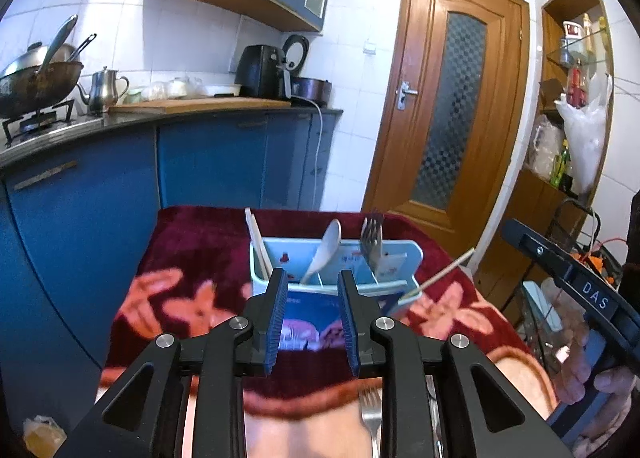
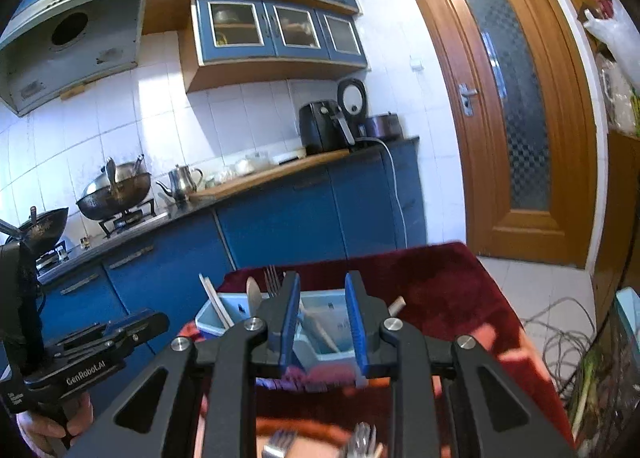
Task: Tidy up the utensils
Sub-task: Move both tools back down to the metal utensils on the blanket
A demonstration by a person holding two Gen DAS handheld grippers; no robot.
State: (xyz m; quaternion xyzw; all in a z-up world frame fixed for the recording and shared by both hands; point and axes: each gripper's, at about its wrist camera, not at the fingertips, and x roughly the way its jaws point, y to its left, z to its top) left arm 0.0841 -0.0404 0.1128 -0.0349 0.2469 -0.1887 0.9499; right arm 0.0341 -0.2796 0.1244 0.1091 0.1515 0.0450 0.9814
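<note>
A light blue utensil holder (image 1: 334, 284) stands on the red flowered tablecloth (image 1: 192, 258). It holds chopsticks (image 1: 256, 242) on the left, a white spoon (image 1: 324, 250) in the middle and forks (image 1: 372, 238) on the right. A single chopstick (image 1: 444, 270) leans off its right side. My left gripper (image 1: 314, 282) is open and empty just in front of the holder. My right gripper (image 2: 322, 286) is open and empty above the holder (image 2: 320, 322). Loose forks lie near the cloth's front edge (image 1: 370, 410) (image 2: 280, 444).
Blue kitchen cabinets (image 1: 208, 162) with a stove, wok (image 1: 36, 86) and kettle (image 1: 102, 90) stand behind the table. A wooden door (image 1: 448, 106) is at the back right. Cables (image 2: 560, 334) lie on the floor at right.
</note>
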